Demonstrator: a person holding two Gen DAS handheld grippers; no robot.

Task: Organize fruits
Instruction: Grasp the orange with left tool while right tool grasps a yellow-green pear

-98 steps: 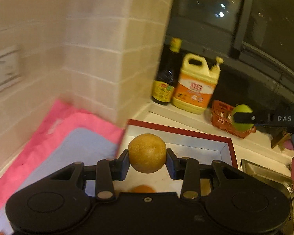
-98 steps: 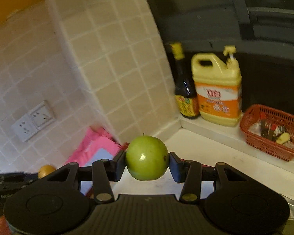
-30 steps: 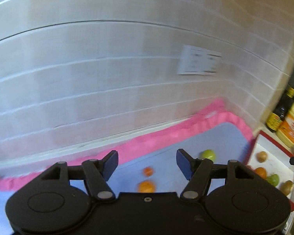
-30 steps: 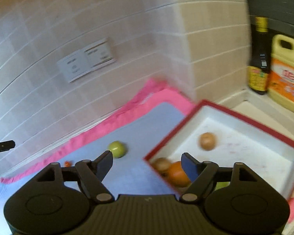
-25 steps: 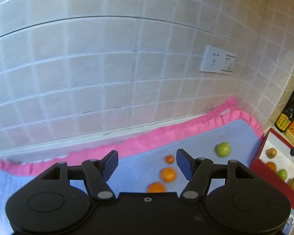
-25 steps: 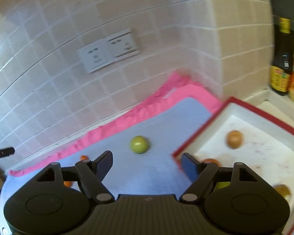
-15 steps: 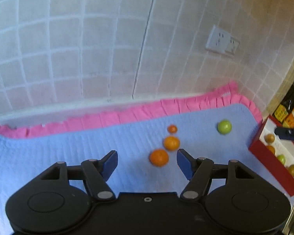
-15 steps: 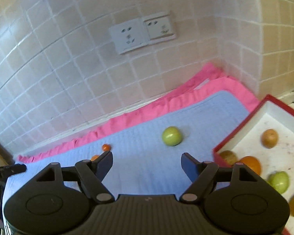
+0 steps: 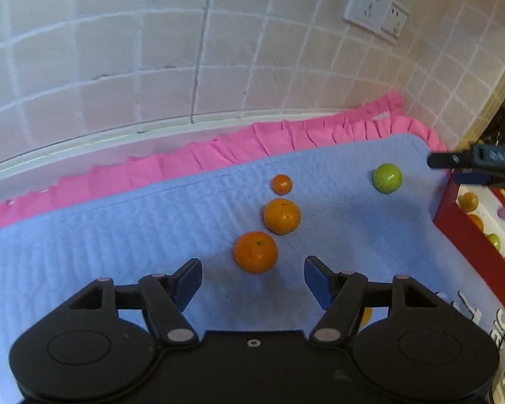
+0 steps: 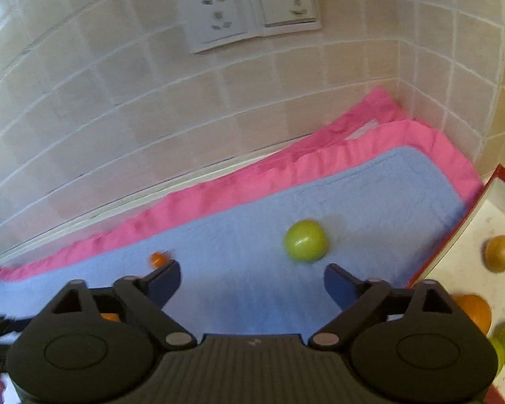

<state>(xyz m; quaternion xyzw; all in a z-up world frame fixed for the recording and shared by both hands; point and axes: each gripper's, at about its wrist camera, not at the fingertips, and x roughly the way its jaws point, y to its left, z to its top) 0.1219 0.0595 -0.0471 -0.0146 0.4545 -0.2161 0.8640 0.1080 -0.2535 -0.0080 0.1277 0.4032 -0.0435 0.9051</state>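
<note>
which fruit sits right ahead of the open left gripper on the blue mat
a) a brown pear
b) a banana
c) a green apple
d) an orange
d) The left gripper is open and an orange lies on the blue mat just ahead of its fingertips, while the green apple sits far off to the right.

A ribbed pale-blue mat [image 9: 118, 235] with a pink frill [image 9: 219, 155] fills mid-frame, under three oranges [image 9: 255, 251] and a green apple [image 9: 387, 178]. At right, a red-walled, white-floored tray [image 9: 471, 245]; above, beige tiles [image 9: 118, 50] with white grout.
</note>
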